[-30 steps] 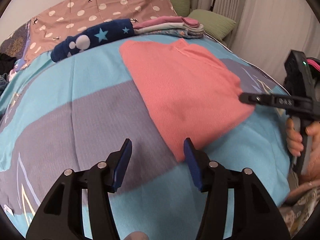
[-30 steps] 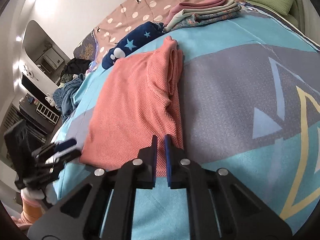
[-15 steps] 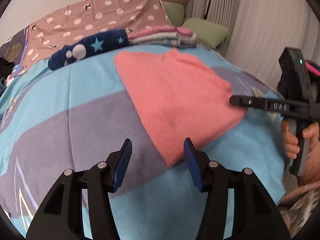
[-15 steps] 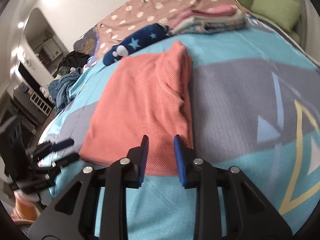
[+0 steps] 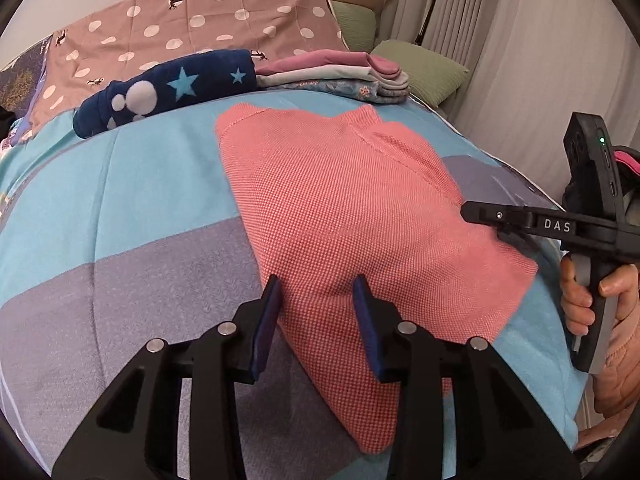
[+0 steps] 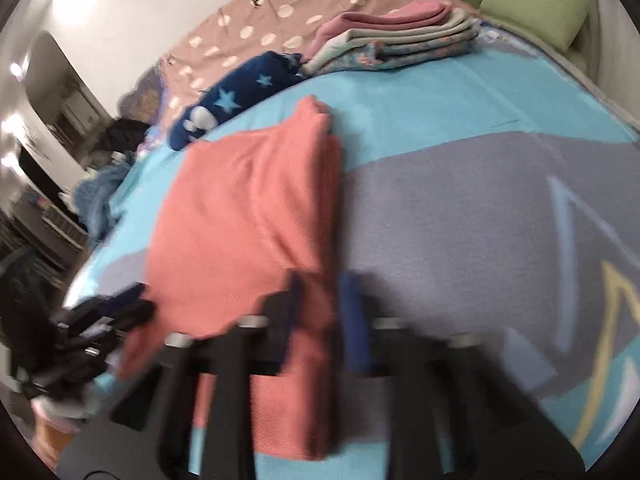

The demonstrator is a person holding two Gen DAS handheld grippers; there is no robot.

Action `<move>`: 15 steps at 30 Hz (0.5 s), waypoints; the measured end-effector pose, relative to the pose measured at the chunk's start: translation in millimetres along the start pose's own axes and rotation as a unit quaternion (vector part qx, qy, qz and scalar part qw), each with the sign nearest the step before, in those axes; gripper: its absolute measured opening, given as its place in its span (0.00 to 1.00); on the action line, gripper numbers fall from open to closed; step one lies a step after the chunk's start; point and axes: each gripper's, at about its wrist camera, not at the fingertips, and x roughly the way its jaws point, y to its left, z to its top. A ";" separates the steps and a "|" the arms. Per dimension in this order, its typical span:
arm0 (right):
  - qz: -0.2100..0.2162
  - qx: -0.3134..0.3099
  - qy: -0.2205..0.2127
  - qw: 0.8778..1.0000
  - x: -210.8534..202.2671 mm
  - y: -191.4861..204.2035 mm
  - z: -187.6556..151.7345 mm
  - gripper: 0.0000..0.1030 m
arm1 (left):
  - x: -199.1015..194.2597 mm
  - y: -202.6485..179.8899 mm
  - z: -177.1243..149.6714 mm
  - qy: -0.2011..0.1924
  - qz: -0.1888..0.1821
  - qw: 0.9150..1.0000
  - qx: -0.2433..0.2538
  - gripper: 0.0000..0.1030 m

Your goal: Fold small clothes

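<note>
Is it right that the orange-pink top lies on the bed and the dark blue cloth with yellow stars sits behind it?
Not quite. The stars on the dark blue cloth are light blue, not yellow, as the left wrist view shows. The orange-pink top does lie on the bed before it.

Blurring across the whole right wrist view: right gripper [image 6: 320,300] smearing, fingertips soft, contact with the coral garment [image 6: 248,216] impossible to judge there. Jaws opening, cloth lying between them. Hiding the garment's near hem under both sets of fingers. Left gripper [image 6: 104,316] smudging into a dark mass at that view's left edge, jaw state unreadable there. Cutting off the person's hand [image 5: 592,300] at the left wrist view's right edge. Cluttering the dim room corner [image 6: 60,128] beyond recognition. Stacked folded clothes [image 5: 340,76] concealing their lower layers.
</note>
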 end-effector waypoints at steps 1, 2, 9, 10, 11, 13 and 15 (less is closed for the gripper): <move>0.001 -0.001 -0.001 1.000 -2.6 1.1 0.8 0.29 | -2.0 -0.6 2.6 0.000 0.000 1.000 0.000 0.38; 0.007 -0.003 -0.007 1.000 -7.2 3.6 3.7 0.20 | -4.8 -1.6 5.5 -0.005 -0.001 1.000 0.003 0.38; 0.052 -0.068 -0.052 0.995 -15.7 36.4 40.0 0.15 | 0.6 -1.9 43.6 -0.043 0.001 0.999 0.008 0.47; 0.049 -0.077 -0.055 0.994 -13.1 40.8 44.8 0.15 | 7.5 1.5 50.0 -0.041 0.000 0.999 0.000 0.47; 0.044 -0.086 -0.055 0.994 -8.8 44.4 49.0 0.15 | 14.1 5.3 54.4 -0.034 -0.008 0.999 -0.012 0.48; 0.042 -0.084 -0.027 0.995 13.0 43.1 57.5 0.17 | 34.8 17.2 59.9 -0.005 -0.029 0.999 -0.042 0.51; 0.015 -0.052 0.031 0.998 41.5 27.8 58.9 0.13 | 52.5 24.3 56.9 0.013 -0.027 0.998 -0.047 0.51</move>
